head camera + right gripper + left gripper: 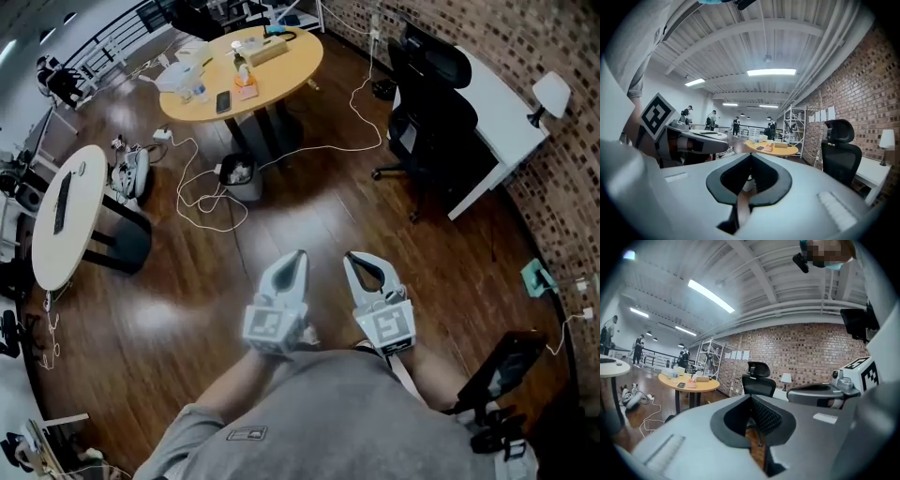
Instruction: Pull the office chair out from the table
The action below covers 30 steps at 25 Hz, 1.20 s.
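Against the rough brick wall [568, 202], the black office chair [433, 117] with its curved headrest stands close up to the flat white table [511, 127], well apart from both grippers. Over the glossy dark wood floor [319, 211], the smooth grey left gripper [300, 254] and right gripper [348, 256] each have their jaws closed together, with nothing between them.

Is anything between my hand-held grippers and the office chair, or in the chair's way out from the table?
Bare floor separates the left hand-held gripper and right hand-held gripper from the office chair. A white cable lies by its base, toward the round table, possibly in its path.
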Each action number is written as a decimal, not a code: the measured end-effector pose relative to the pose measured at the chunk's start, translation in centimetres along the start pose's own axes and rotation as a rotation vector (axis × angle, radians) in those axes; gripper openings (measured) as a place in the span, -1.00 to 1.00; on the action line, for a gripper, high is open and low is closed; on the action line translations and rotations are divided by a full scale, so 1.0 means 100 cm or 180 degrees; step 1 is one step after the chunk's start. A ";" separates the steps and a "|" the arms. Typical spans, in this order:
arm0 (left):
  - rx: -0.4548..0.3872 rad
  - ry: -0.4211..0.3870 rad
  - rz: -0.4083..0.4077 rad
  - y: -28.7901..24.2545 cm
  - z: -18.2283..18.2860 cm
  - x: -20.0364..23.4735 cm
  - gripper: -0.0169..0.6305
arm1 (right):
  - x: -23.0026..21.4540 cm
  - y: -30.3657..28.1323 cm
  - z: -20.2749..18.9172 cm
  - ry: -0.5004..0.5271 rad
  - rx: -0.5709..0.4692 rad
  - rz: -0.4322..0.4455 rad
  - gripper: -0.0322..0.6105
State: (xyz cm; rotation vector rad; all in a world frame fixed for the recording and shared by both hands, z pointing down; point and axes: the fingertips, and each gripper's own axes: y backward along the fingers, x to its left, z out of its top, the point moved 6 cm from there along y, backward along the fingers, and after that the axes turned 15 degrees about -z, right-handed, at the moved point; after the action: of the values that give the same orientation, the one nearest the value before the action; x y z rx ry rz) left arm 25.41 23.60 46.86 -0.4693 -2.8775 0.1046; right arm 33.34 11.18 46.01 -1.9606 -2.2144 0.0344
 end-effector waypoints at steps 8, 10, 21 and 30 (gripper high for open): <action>-0.0042 0.0077 -0.0077 0.023 0.008 0.073 -0.94 | 0.054 -0.054 0.014 0.0061 -0.0005 -0.0088 -0.86; -0.0051 0.0103 -0.0072 0.027 0.009 0.089 -0.94 | 0.064 -0.067 0.020 0.0099 -0.0040 -0.0099 -0.86; -0.0240 -0.0055 0.0084 -0.021 0.043 0.182 -0.94 | 0.063 -0.184 0.038 0.0104 -0.0186 0.0069 -0.86; -0.0149 -0.0287 0.0008 -0.163 0.092 0.254 -0.94 | -0.039 -0.307 0.053 -0.0028 -0.0308 -0.0105 -0.86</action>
State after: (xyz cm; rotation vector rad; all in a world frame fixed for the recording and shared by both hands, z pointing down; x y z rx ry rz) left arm -5.17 16.08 44.93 -0.4890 -2.9735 0.0603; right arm 2.86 3.99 44.56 -1.9754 -2.2943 -0.0702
